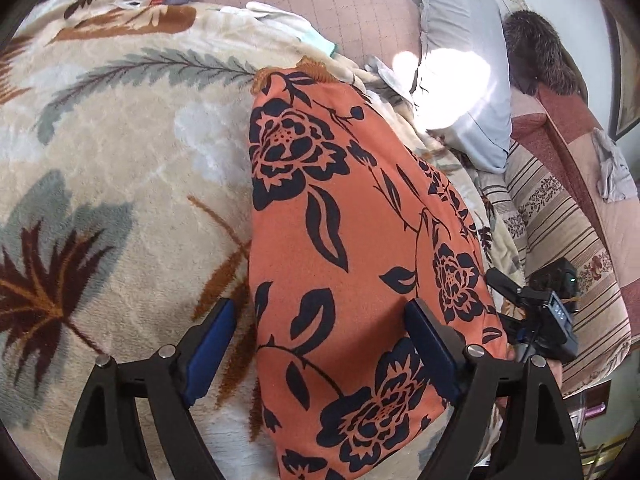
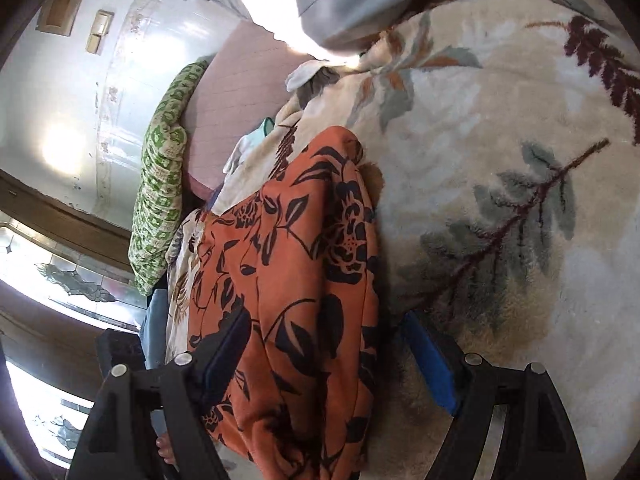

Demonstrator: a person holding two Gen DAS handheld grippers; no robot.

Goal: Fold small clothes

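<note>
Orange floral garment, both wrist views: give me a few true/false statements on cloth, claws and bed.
1. The orange garment lies on a cream leaf-print blanket. True.
2. The left claw is clamped shut on the garment. False: its jaws stand wide open, one finger over the blanket, one over the cloth.
3. The right claw is open, with the garment between its fingers. True.
4. The garment is plain, with no pattern. False: it has dark flowers and leaves.
5. A grey pillow sits beyond the garment. True.

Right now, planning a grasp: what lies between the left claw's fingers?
The orange floral garment and blanket, in the left wrist view.
</note>
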